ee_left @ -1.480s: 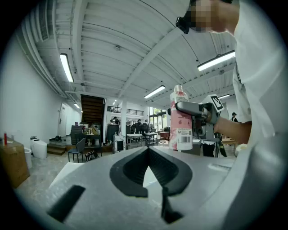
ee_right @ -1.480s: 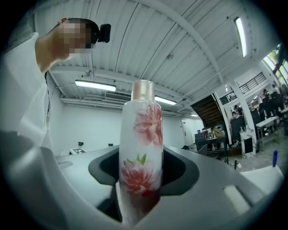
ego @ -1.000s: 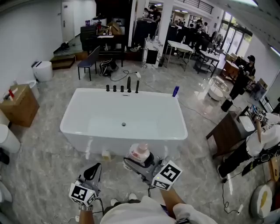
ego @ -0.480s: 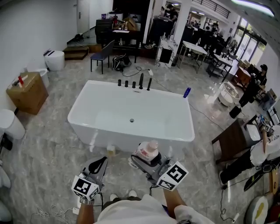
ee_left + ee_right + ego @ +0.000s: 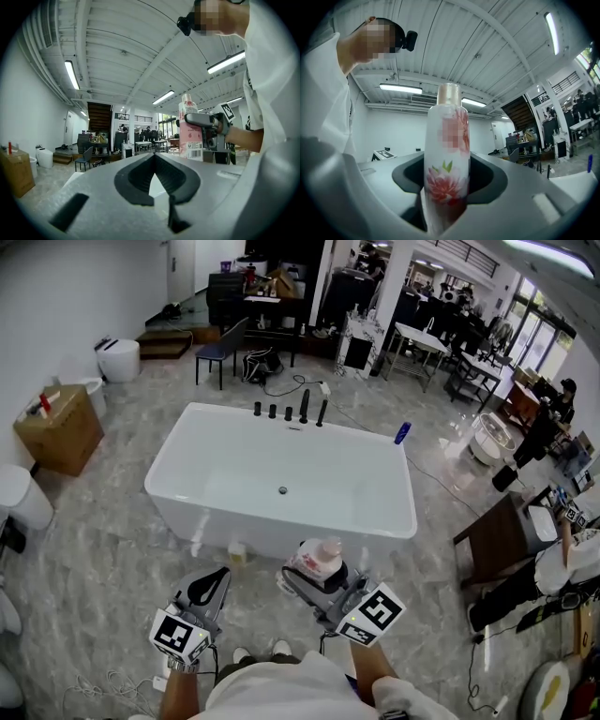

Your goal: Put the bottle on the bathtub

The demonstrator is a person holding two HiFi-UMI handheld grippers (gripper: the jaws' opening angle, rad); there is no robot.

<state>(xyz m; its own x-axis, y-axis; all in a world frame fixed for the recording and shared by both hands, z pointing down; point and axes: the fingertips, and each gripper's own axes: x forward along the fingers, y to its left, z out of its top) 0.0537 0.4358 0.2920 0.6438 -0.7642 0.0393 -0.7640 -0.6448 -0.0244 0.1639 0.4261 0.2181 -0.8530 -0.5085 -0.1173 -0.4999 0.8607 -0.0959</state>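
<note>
Little changes in 1 second: the right gripper [image 5: 317, 570] still pinches the upright bottle [image 5: 320, 557] short of the bathtub [image 5: 272, 532], the left gripper [image 5: 153, 158] stays pressed together and empty, so placement still lies ahead.

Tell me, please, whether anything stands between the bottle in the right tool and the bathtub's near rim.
Nothing visible does. The right tool holds the bottle upright just short of the bathtub; only marble floor lies between them.

White bottle [image 5: 445, 159], pink floral print
</note>
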